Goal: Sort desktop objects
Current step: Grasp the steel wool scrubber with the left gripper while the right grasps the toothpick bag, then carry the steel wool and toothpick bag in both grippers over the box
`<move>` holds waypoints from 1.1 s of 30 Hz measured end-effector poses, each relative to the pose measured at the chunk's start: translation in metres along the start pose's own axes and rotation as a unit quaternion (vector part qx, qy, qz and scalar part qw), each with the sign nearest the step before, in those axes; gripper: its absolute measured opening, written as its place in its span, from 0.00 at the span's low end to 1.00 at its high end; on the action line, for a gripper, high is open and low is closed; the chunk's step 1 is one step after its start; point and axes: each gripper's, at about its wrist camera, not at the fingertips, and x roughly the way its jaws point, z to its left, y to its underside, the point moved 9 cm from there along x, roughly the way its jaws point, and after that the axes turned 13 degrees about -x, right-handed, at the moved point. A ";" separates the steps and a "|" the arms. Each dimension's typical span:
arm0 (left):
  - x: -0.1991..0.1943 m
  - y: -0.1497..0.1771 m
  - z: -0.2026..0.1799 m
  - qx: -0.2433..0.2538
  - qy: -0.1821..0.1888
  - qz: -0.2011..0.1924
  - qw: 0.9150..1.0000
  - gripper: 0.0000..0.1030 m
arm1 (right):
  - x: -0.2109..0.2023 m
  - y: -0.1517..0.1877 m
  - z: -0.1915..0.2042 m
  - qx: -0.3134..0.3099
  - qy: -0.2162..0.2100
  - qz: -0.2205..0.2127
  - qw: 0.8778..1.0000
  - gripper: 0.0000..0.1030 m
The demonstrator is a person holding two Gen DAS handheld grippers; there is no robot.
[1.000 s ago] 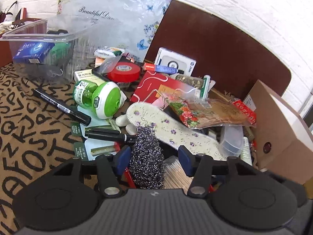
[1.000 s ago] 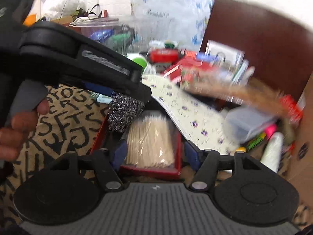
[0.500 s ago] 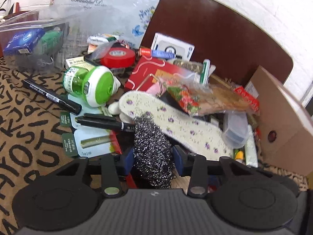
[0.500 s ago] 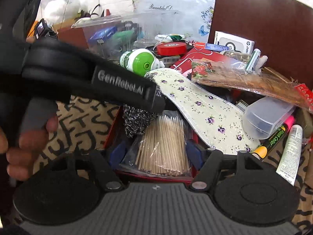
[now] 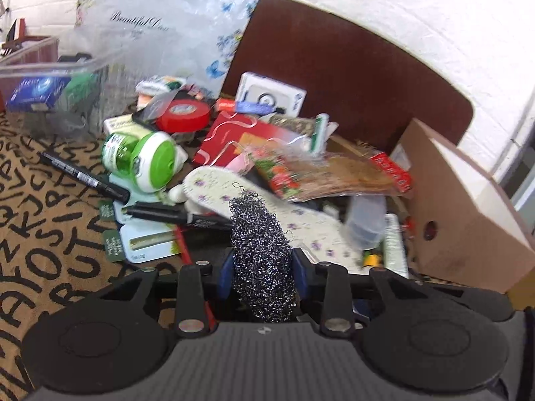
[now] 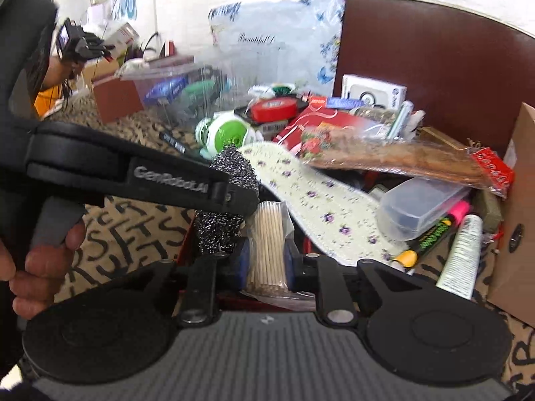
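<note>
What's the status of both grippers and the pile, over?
Left gripper shut on steel scourer. Right gripper just closed on toothpick bundle. Floral insole crowds both, nothing blocking.

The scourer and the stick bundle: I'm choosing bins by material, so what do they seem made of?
Scourer: likely steel wire, shiny, judging by its glinting tangled coils. Stick bundle: probably pale matte wood or bamboo, thin straight sticks inside a clear glossy plastic wrap.

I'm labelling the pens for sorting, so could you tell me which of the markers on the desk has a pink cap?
The highlighter lying beside the white tube, with a black barrel and yellow end. The two markers by the green jar are all black.
</note>
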 end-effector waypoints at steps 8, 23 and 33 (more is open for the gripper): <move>-0.022 -0.001 -0.041 0.022 0.039 -0.011 0.999 0.36 | -0.039 -0.001 -0.022 0.037 0.014 -0.038 0.998 0.18; -0.027 0.002 -0.162 0.099 0.140 0.002 0.985 0.36 | -0.141 0.002 -0.124 0.058 0.145 -0.102 0.982 0.18; 0.024 0.009 -0.253 0.144 0.167 0.046 0.974 0.36 | -0.179 0.030 -0.221 0.071 0.244 -0.068 0.965 0.18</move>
